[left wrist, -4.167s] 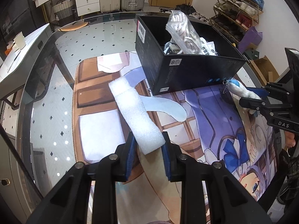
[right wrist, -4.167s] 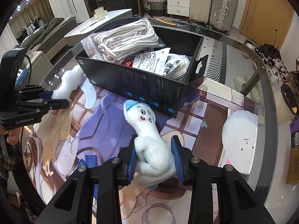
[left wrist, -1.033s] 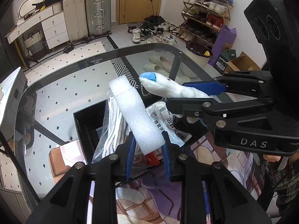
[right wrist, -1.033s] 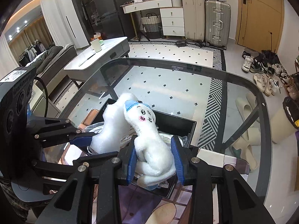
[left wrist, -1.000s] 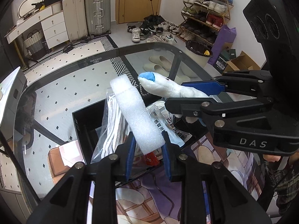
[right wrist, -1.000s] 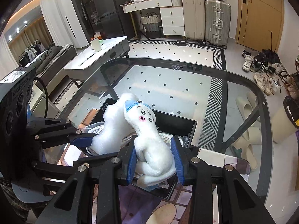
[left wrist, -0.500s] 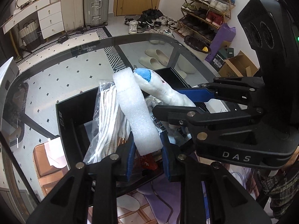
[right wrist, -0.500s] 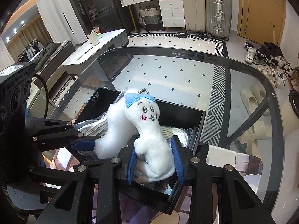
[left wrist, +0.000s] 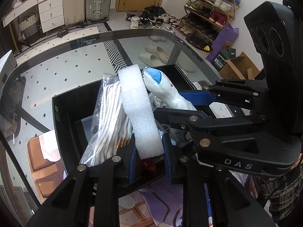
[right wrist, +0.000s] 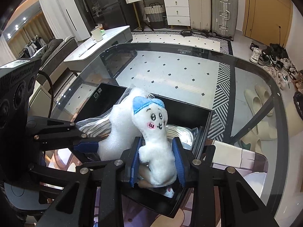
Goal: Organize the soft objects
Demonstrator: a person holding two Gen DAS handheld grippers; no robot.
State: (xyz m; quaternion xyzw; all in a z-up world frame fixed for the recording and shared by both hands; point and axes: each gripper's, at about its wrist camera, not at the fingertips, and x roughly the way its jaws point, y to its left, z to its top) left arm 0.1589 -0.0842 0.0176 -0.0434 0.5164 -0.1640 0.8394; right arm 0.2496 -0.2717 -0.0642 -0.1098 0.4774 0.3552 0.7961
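My left gripper is shut on a white foam strip and holds it over the open black box. My right gripper is shut on a white plush toy with a blue cap, also over the black box. The foam strip and the plush toy touch side by side. The right gripper crosses the left wrist view from the right. The left gripper shows at the left of the right wrist view.
The box holds a clear bag of striped cloth and printed packets. It stands on a printed mat on a glass table. A white round plush lies on the mat at right.
Both grippers came from the mat up over the box with their objects. In the last half second they dropped lower toward the box, and the foam and plush now touch.
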